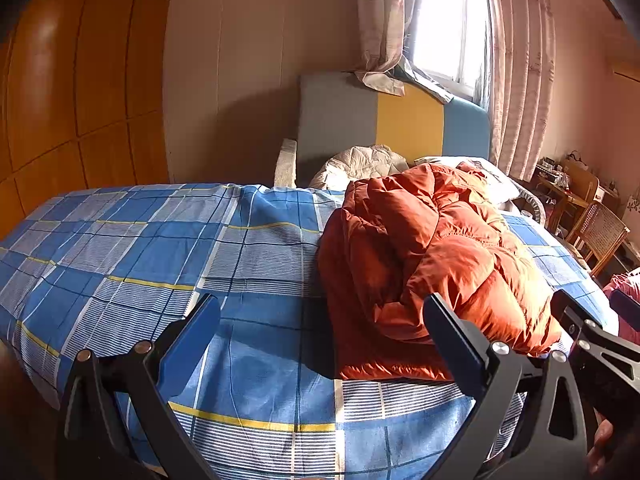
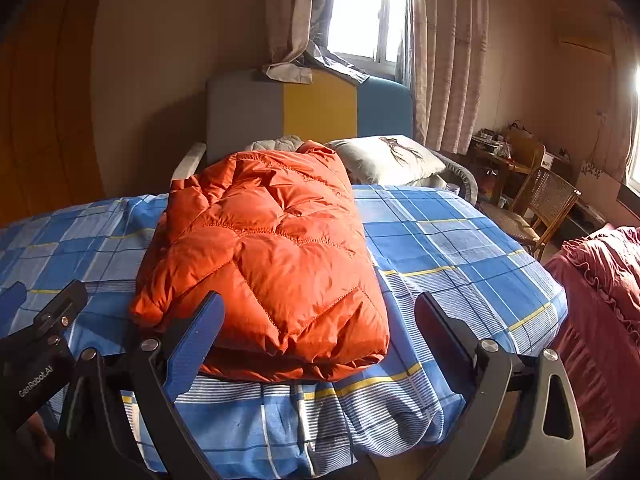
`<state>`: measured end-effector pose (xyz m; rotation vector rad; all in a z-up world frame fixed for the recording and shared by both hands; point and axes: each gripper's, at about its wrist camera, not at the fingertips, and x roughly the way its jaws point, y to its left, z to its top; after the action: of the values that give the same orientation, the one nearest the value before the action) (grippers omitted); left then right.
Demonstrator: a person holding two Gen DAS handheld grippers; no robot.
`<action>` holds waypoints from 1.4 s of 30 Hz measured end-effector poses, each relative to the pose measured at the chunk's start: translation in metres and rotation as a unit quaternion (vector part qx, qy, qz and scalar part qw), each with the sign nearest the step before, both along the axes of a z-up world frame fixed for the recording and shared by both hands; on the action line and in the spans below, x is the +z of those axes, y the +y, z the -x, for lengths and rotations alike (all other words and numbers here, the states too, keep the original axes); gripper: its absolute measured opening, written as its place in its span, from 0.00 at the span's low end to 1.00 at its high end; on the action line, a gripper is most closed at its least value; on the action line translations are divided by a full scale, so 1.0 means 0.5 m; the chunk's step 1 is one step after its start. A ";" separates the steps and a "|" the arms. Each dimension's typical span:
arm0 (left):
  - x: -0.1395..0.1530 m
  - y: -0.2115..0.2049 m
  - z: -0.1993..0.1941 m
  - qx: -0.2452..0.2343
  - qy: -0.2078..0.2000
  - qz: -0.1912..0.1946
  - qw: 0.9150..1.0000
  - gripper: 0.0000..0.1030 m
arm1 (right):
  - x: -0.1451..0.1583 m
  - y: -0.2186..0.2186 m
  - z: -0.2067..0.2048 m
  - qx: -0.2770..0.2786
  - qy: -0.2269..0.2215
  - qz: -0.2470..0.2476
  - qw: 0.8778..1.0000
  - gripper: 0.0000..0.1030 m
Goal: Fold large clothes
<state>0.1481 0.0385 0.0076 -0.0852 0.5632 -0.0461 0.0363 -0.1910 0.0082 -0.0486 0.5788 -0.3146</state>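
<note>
Both my hand-held grippers are up over the near edge of the bed point(image 2: 460, 240), holding nothing. Left hand-held gripper point(image 1: 322, 320): jaws spread wide, blue pads facing each other, checked sheet point(image 1: 160, 248) showing between them. Right hand-held gripper point(image 2: 320, 312): same, wide apart, empty.

Jacket point(image 2: 264, 252), orange, puffy, quilted, lies folded into a thick rectangular bundle on the blue-white-yellow checked sheet, roughly mid-bed, its near end just short of the bed's front edge. In the right wrist view it sits mostly between my two right fingers, nearer the left one point(image 2: 196, 344), whose pad overlaps the bundle's near corner; can't tell if it's touching. In the left wrist view the jacket point(image 1: 432, 264) is off to the right, behind the right finger point(image 1: 452, 344), w/ open sheet between the fingers. The top layer looks rumpled from that side, smoother from the right cam.

The right hand-held gripper's body pokes into the left view at far right, and the left one's shows at the lower left of the right view, so they're close side by side.

Behind the jacket: a pillow point(image 2: 388, 158) at the head of the bed, a grey-yellow-blue headboard point(image 2: 316, 116), curtains point(image 2: 448, 52) and a bright window point(image 2: 364, 8). Wooden chair point(image 2: 540, 208) right of the bed, red fabric point(image 2: 600, 292) at far right.
</note>
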 end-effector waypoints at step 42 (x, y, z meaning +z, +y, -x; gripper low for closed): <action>0.019 -0.005 0.022 -0.015 -0.015 -0.010 1.000 0.98 | -0.007 -0.005 0.003 -0.002 0.002 -0.007 1.000 0.93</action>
<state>0.1370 0.0359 0.0172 -0.0574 0.5347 -0.0701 0.0347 -0.1936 0.0048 -0.0339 0.5845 -0.3148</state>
